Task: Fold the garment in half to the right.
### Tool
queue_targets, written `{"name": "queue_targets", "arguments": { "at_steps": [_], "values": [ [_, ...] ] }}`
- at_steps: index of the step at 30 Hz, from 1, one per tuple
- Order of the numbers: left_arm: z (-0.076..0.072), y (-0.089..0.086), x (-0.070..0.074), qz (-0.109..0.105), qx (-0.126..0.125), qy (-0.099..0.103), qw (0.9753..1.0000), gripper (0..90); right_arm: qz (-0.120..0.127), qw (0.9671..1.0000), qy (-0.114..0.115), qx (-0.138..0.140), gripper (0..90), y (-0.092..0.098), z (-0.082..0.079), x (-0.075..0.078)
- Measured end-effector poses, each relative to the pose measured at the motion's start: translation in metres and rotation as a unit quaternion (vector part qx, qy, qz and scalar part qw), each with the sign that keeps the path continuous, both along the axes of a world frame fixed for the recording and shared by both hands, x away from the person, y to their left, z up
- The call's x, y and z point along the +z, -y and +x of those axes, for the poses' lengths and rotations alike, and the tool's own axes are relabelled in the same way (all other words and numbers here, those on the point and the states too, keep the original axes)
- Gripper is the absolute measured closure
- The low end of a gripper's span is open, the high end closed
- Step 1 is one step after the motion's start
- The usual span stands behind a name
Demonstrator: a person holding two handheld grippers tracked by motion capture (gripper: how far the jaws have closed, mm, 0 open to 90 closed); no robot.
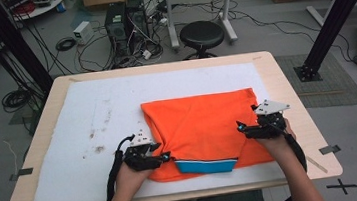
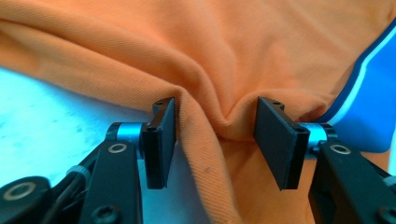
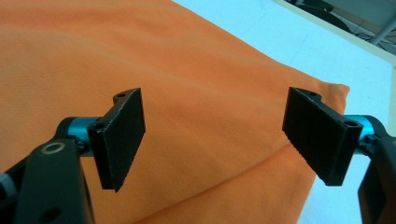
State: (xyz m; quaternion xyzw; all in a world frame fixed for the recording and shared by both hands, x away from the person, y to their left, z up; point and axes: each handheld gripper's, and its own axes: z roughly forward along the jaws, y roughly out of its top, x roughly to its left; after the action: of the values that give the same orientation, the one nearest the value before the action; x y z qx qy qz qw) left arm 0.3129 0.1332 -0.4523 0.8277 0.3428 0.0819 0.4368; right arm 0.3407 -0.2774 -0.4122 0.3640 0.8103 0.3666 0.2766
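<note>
Orange shirt is spread folded on the white mat, toward the near right. Its bunched left edge is straddled by the parted left gripper; the right gripper is held wide apart over its right fold.

A folded orange fabric garment with a blue band at its near edge lies on a white mat covering the light wooden bench. The left claw sits at the garment's near left edge. The right claw sits over its right side. A black round stool stands beyond the bench.
</note>
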Motion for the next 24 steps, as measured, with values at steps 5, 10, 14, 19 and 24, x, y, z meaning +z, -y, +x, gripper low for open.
{"name": "queue_targets", "arguments": {
  "at_steps": [5, 10, 14, 19, 24],
  "values": [
    [0.000, 0.007, -0.001, 0.006, 0.000, 0.004, 1.0000, 48.6, 0.000, 1.0000, -0.001, -0.002, 21.6, 0.002, 0.000, 0.000],
    [-0.006, 0.013, 0.000, 0.030, -0.006, 0.028, 0.9991, 66.0, -0.003, 1.0000, -0.001, 0.002, 21.6, 0.000, 0.001, -0.001],
    [-0.007, 0.011, 0.000, 0.028, -0.012, 0.028, 0.9991, 75.7, -0.001, 1.0000, 0.000, 0.010, 21.6, -0.002, 0.002, 0.003],
    [-0.004, 0.003, 0.000, 0.018, -0.015, 0.015, 0.9996, 76.8, 0.004, 0.9995, -0.001, 0.033, 21.6, -0.008, 0.012, 0.010],
    [-0.006, 0.001, -0.001, 0.016, -0.017, 0.018, 0.9996, 76.8, 0.014, 0.9987, -0.008, 0.049, 21.6, -0.020, 0.029, 0.023]
  ]
}}
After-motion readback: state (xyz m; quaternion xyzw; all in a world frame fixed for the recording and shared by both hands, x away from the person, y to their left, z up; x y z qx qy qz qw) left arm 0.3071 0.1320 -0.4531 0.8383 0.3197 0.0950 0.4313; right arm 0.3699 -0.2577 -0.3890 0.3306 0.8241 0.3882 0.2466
